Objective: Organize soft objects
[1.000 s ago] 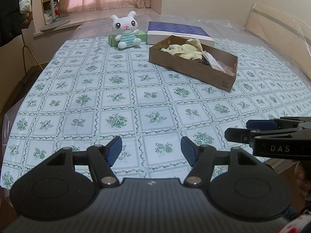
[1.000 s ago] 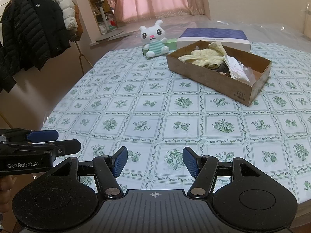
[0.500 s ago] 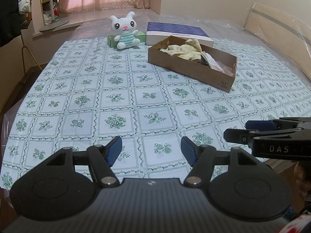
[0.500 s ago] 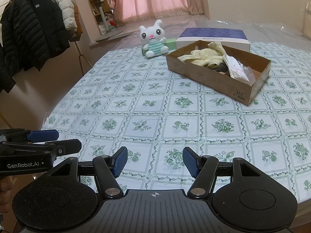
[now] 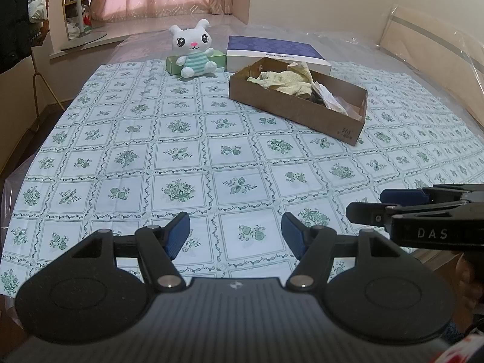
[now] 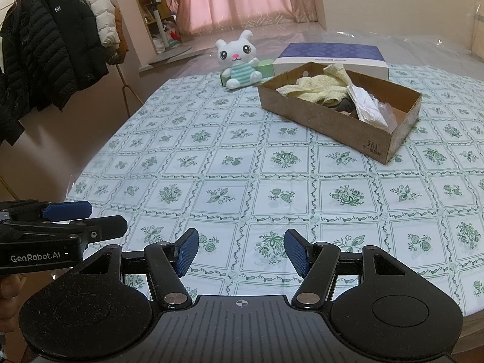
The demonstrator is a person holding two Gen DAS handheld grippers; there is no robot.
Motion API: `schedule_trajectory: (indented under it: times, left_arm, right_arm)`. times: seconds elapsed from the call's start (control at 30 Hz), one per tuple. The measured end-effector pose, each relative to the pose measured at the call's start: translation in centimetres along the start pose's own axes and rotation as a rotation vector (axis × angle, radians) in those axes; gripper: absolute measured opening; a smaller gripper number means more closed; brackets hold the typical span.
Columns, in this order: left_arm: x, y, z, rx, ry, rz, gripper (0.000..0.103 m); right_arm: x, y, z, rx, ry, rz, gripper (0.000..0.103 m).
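Nearest, the left gripper point(image 5: 235, 233) and right gripper point(image 6: 241, 252) hang side by side over the near edge of the patterned cloth point(image 5: 187, 151), each with fingers apart and nothing between them. Farther right sits a box point(image 6: 305, 112) holding a yellow towel point(image 6: 320, 86). Beyond it, a plush rabbit point(image 5: 193, 51) sits upright.

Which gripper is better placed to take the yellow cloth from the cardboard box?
Probably the right gripper: the cardboard box and yellow cloth lie on its side of the table. Both grippers are open and empty.
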State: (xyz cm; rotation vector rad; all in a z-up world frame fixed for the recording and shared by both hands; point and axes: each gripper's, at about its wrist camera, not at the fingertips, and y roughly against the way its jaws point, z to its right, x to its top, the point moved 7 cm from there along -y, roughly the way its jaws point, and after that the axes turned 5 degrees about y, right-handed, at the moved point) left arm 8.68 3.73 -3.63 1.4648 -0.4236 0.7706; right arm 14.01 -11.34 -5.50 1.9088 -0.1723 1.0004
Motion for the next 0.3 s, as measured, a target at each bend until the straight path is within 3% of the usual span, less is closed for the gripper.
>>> schedule_trajectory:
  times: [0.3]
  left_arm:
    - [0.08, 0.07, -0.21, 0.001, -0.007, 0.006, 0.065]
  right_arm:
    - [-0.08, -0.06, 0.19, -0.003, -0.003, -0.003, 0.063]
